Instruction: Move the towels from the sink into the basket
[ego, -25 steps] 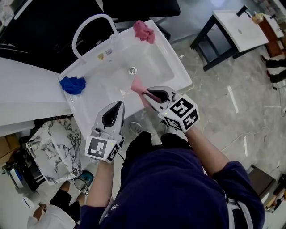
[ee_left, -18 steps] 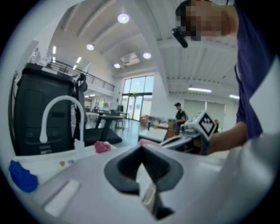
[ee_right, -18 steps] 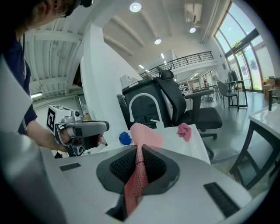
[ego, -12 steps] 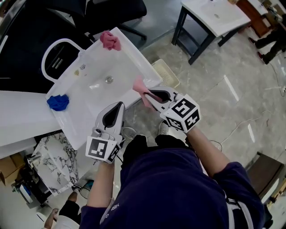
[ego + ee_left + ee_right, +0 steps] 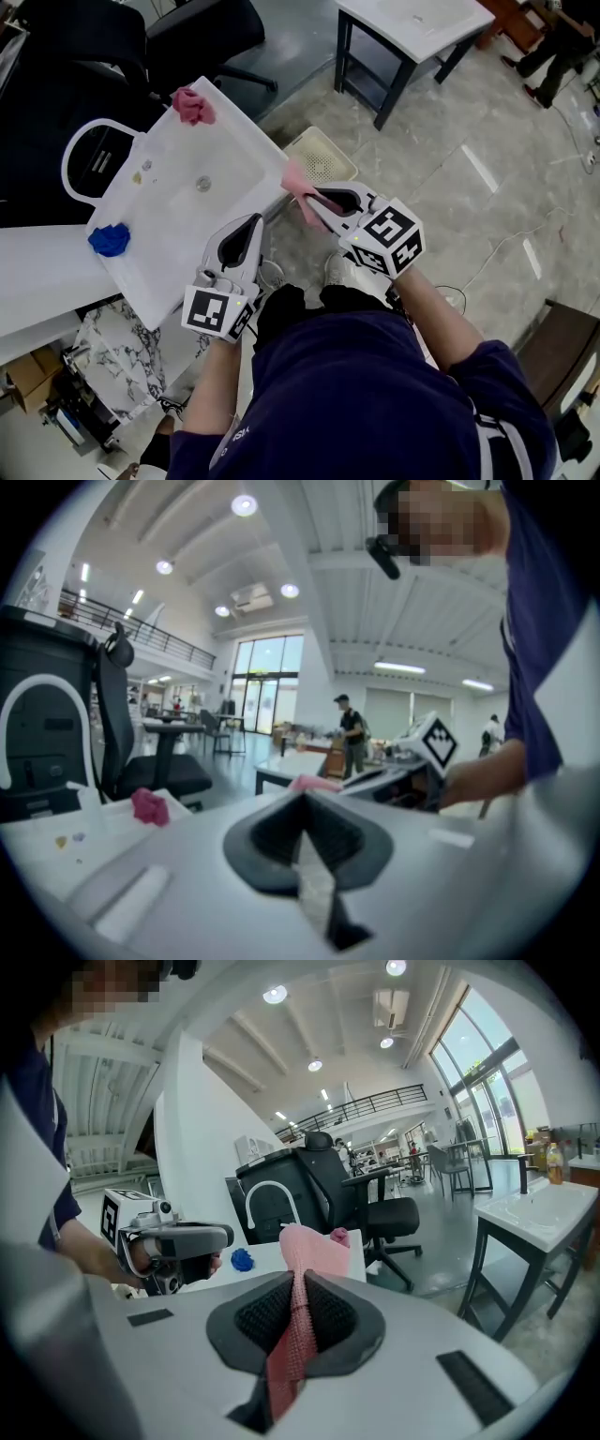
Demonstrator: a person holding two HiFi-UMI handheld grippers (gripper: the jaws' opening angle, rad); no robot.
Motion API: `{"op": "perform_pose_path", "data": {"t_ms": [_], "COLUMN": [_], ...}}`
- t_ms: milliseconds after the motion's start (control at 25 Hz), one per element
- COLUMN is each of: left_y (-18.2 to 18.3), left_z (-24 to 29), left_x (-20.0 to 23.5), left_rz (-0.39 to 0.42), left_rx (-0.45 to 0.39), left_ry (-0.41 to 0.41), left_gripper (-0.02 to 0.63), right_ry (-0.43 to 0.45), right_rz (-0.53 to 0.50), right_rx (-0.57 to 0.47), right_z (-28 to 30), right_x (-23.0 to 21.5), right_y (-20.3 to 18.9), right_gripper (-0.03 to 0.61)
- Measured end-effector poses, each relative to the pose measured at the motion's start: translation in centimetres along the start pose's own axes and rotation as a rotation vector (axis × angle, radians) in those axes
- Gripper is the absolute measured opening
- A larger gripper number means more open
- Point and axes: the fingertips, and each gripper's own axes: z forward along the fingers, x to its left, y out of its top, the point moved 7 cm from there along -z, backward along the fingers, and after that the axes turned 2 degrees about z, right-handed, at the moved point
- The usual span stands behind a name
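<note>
**Pink towel out of the sink, drop pending**

At upper left, blue towel (image 5: 110,240) and dark pink towel (image 5: 192,105) are lying on the sink (image 5: 178,211). Left tool (image 5: 252,225) is sitting clenched and empty at centre. Right tool (image 5: 310,195) is pinching light pink towel (image 5: 294,178) just below the basket (image 5: 328,150). Next, probably: reaching over the basket and releasing.

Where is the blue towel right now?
In the head view the blue towel lies at the sink's left corner, just left of the left gripper.
</note>
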Motion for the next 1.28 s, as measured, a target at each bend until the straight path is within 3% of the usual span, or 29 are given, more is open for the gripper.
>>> {"op": "perform_pose_path", "data": {"t_ms": [360,880,1280], "left_y": [0.6,3.9,6.0], "left_z": [4.2,11.8,15.4], "left_x": [-1.3,2.7,5.3], "left_rz": [0.019,0.047,0.044], "left_rx": [0.014,-0.033,-0.063], "left_ry": [-0.121,-0.335,-0.370], "left_gripper": [0.005,0.003,0.003], "right_ry": [-0.084,-0.253,-0.301], "right_rz": [0.039,0.067,0.073], "right_rx": [-0.027,-0.052,-0.071], "right_z": [-2.7,-1.5,-0.4], "right_x": [-2.7,-6.9,-9.2], "right_y": [-0.1,3.8,6.3], "right_gripper": [0.028,0.028,0.028]}}
